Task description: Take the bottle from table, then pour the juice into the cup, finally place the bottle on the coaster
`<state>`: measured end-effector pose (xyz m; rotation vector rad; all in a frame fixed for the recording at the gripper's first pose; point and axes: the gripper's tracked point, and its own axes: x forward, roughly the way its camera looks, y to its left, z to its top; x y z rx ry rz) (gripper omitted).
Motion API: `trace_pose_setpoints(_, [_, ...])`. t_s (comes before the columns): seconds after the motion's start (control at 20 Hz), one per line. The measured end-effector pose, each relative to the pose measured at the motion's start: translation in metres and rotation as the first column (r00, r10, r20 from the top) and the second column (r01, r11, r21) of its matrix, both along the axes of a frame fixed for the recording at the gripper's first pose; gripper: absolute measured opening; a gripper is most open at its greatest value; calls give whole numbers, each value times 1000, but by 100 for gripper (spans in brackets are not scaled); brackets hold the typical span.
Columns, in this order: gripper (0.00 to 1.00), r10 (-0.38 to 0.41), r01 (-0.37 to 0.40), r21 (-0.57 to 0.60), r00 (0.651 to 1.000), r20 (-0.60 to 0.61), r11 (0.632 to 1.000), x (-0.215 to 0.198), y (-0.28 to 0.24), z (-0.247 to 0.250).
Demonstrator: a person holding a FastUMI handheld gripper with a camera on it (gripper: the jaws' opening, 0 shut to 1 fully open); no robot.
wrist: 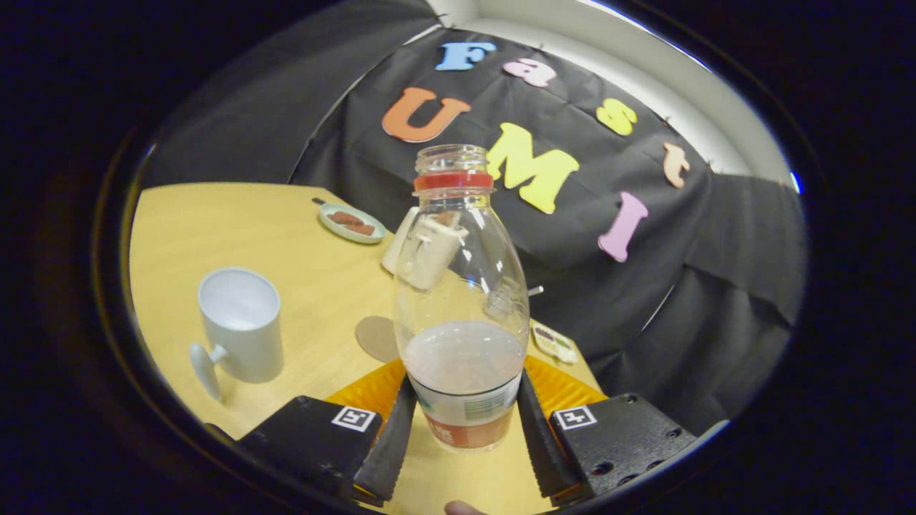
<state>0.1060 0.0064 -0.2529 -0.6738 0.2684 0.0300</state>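
Gripping the bottle (461,300) low on its body, my tongs (465,436) are closed around it, one finger (390,450) pressing each side near the label, so the gap between them is just the bottle's width. The bottle stands upright between the fingers, uncapped, a red ring around its open neck and pale juice filling roughly its lower third. Whether its base touches the worktop (300,243) or hangs just above it, I cannot tell. The white cup (241,325) stands on the worktop well off to the left of the bottle, its handle turned toward me. A round brown coaster (377,337) lies flat just beyond my left finger, partly hidden behind the bottle. Farther back sits a small dish (352,222) with brown pieces on it.
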Motion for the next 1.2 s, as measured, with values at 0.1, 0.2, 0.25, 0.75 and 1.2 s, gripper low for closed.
trace_pose_setpoints(0.1, [76,23,-20,-148,1000,21,989,4,1,1])
trace_pose_setpoints(0.2, [76,41,-34,-275,999,23,961,6,5,-2])
trace_pose_setpoints(0.25, [76,53,-47,-332,999,10,942,8,8,-8])
trace_pose_setpoints(0.75, [76,119,-101,-677,993,-20,729,-1,11,-17])
trace_pose_setpoints(1.2, [76,149,-116,-811,988,-36,573,-15,8,-13])
